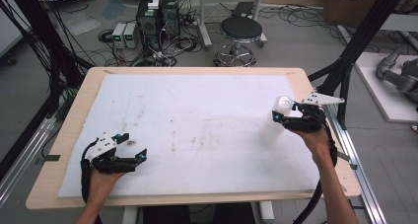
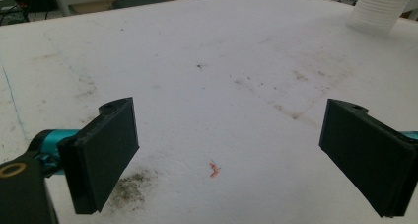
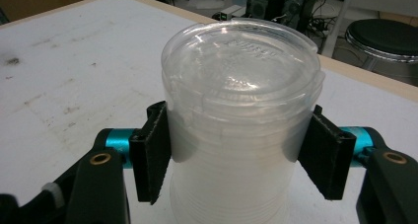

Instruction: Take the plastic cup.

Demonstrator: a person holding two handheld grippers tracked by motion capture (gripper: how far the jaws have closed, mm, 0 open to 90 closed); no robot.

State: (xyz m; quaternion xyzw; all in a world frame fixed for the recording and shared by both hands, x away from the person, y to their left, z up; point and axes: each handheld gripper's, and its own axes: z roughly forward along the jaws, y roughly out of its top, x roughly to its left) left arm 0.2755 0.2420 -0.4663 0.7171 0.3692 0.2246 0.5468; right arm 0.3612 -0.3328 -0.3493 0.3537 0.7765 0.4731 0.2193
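Desk [image 1: 74,135] with a white foam mat [image 1: 197,130] over most of it. Stack of clear plastic cups [image 3: 241,110], upside down, stands on the mat near the desk's right edge. Right gripper [image 1: 283,110] clamps the stack near its top, one jaw on each side. Left gripper [image 1: 133,145] near the front left corner, jaws wide, nothing between them. Tiny orange scrap [image 2: 214,169] on the mat below it.
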